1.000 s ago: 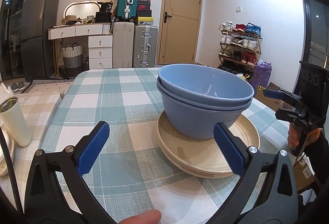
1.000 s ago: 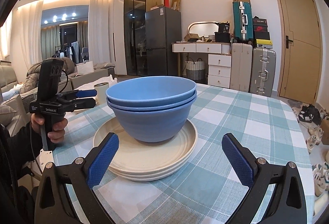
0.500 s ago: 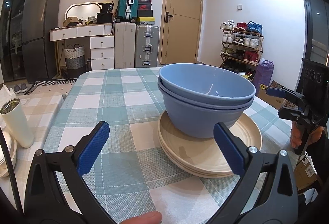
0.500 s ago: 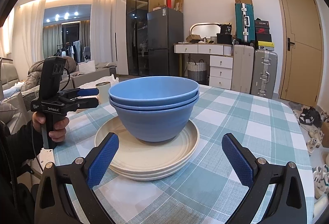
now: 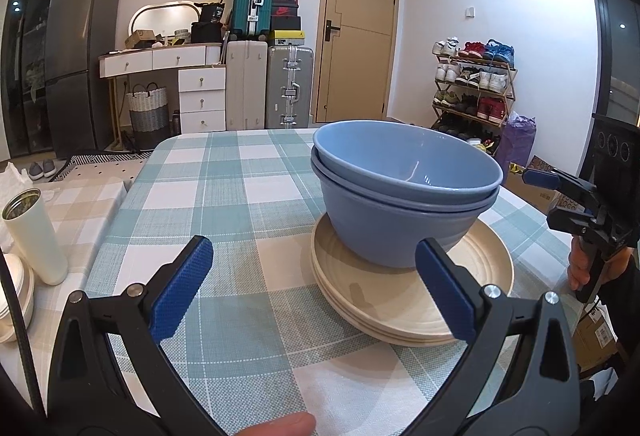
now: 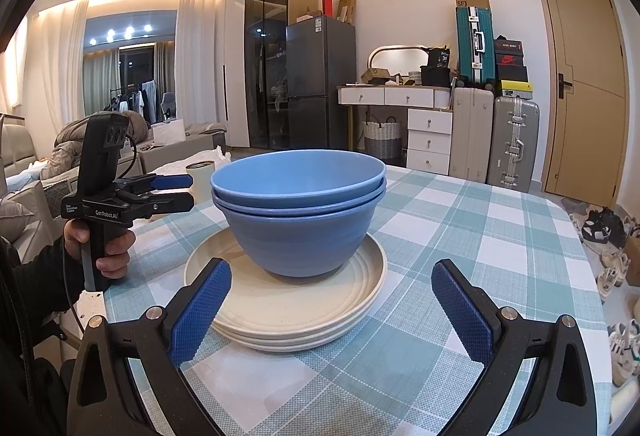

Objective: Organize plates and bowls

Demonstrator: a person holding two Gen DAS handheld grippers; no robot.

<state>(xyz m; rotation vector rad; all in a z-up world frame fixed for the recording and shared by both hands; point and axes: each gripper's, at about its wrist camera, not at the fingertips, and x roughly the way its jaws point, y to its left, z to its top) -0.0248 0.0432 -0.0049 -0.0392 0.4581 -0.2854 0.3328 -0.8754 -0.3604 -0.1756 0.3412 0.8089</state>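
Both jaws spread wide, empty: left gripper point(image 5: 314, 290) and right gripper point(image 6: 330, 306) flanking nested blue bowls point(image 6: 298, 211) stacked on cream plates point(image 6: 286, 310) mid-tabletop point(image 6: 472, 244); probably tidied.

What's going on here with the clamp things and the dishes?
A person holds a two-finger gripper in each hand, tidying tableware. Two blue bowls sit nested on a stack of cream plates on the checked tablecloth. The left gripper and right gripper are both open and empty, pointed at the stack from opposite sides without touching it. A white tumbler stands off to the side.
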